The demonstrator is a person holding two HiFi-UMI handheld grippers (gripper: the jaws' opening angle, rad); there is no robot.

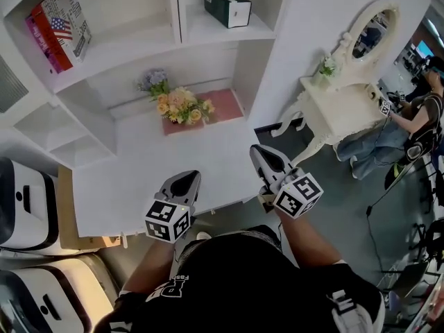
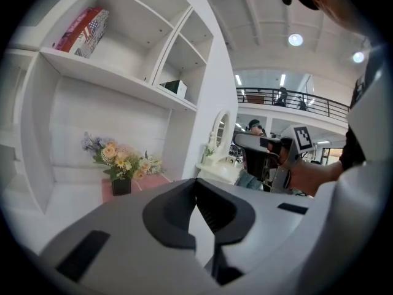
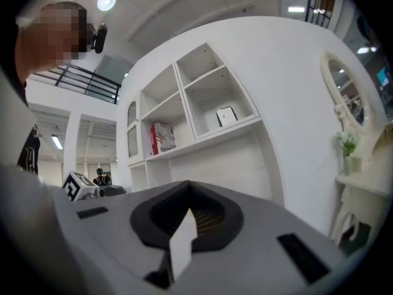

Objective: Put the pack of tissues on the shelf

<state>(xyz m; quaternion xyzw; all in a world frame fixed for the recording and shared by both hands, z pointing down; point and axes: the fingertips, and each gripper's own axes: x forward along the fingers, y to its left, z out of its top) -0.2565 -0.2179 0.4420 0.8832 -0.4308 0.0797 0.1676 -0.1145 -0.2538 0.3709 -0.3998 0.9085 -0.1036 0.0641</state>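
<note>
Both grippers are hanging low by the near edge of the white table (image 1: 208,158). Left gripper (image 1: 186,180) and right gripper (image 1: 266,155) are each showing jaws pressed together, gripping nothing. A red-and-white printed pack (image 1: 61,23), which I am taking for the tissues, is standing on end in the upper left cubby of the shelf (image 1: 142,39). It is sitting well apart from both tools, up and leftward, left gripper nearer. A dark box (image 1: 227,7) is occupying the next cubby. Placement is looking done
</note>
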